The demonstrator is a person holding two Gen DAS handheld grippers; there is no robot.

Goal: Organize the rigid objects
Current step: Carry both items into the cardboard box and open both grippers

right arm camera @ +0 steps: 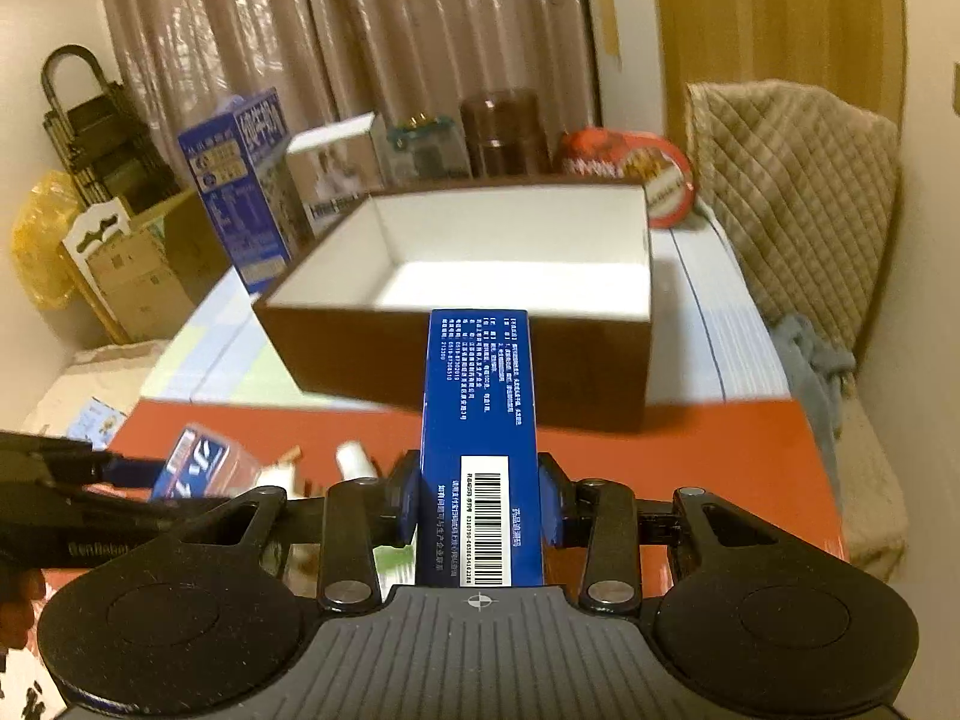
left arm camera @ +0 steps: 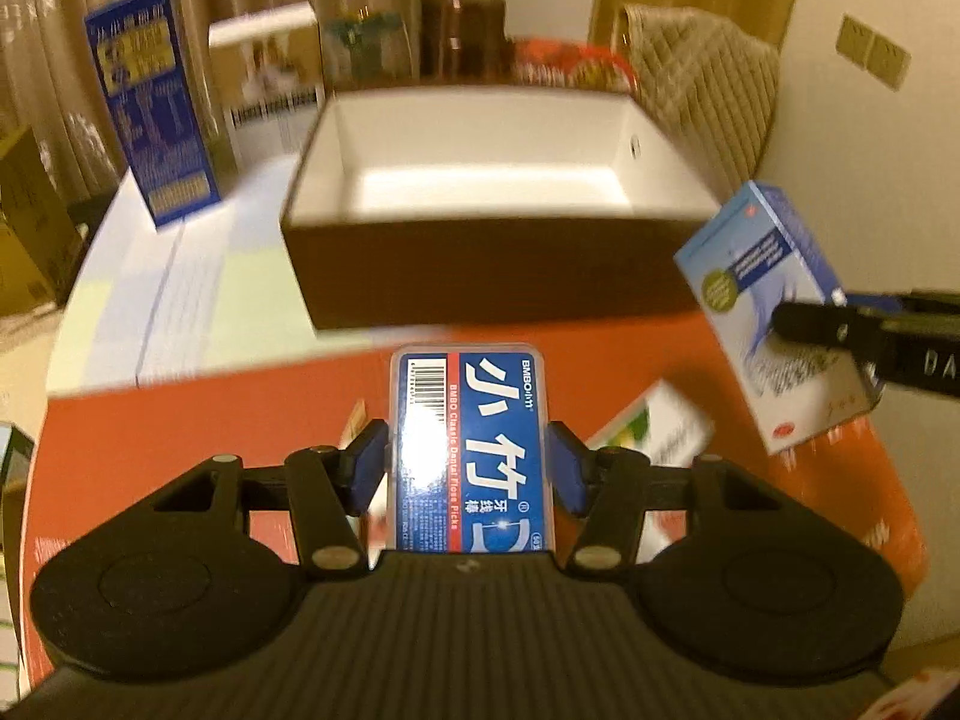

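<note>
From your left wrist camera, your left gripper has its blue pads pressed against both long sides of the dental floss pick case, so the jaws are clamped on it and it is lifted clear of the red mat. Ahead sits the brown box, open at the top, its white inside bare as far as this view shows. At the right edge your right gripper comes in holding the blue-and-white carton, tilted and in the air, near the box's right front corner. Below it, one white-and-green carton lies on the mat, with other small items half hidden behind your fingers

From your right wrist camera, the jaws are closed on the narrow side of that same carton, barcode towards the lens, its far end pointing at the box's front wall. Again nothing shows inside the box. Your left gripper enters at the lower left with the floss case. Near it on the mat lie a small white tube-like item and some packets too blurred to name

My judgement: you are early on. Nothing is in the box yet, two pieces are in hand and close to it, and the loose items on the mat are left to gather
</note>
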